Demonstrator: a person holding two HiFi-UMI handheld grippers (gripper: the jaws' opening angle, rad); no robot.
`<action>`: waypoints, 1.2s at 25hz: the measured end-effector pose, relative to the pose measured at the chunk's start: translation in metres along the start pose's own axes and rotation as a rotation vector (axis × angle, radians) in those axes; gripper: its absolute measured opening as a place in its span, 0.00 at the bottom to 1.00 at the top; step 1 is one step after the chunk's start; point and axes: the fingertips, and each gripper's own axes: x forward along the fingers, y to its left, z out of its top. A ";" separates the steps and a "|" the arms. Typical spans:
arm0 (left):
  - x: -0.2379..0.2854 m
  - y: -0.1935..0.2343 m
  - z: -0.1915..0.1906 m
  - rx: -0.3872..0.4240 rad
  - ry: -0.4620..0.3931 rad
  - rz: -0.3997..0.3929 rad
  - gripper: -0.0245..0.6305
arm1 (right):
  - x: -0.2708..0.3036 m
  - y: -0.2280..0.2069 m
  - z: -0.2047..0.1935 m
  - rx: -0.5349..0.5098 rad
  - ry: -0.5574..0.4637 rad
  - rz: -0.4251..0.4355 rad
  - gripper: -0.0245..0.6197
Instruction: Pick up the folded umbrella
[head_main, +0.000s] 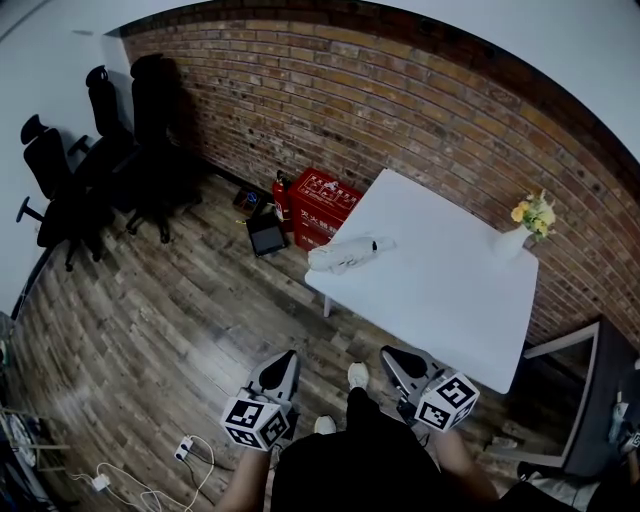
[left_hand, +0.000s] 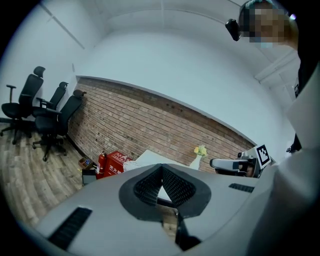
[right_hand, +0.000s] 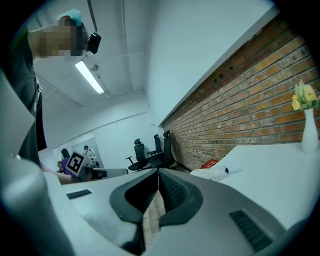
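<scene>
A white folded umbrella (head_main: 347, 253) with a dark tip lies on the left edge of the white table (head_main: 440, 290); it also shows small in the right gripper view as the umbrella (right_hand: 216, 173). My left gripper (head_main: 281, 370) and right gripper (head_main: 399, 362) hang low over the wooden floor near the person's feet, well short of the table. Both are shut with nothing between the jaws, as the left gripper (left_hand: 161, 167) and right gripper (right_hand: 158, 173) show in their own views.
A white vase of yellow flowers (head_main: 524, 228) stands at the table's far right corner. Red boxes and a fire extinguisher (head_main: 315, 205) sit by the brick wall. Black office chairs (head_main: 95, 160) stand at left. Cables and a power strip (head_main: 170, 462) lie on the floor.
</scene>
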 end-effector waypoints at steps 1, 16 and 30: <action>0.005 0.001 0.001 0.000 0.000 0.003 0.06 | 0.002 -0.006 0.001 0.002 0.002 0.001 0.07; 0.091 0.008 0.034 0.021 0.012 0.039 0.06 | 0.041 -0.088 0.034 0.015 0.012 0.046 0.07; 0.169 0.009 0.054 0.013 0.020 0.094 0.06 | 0.070 -0.166 0.050 0.038 0.056 0.094 0.07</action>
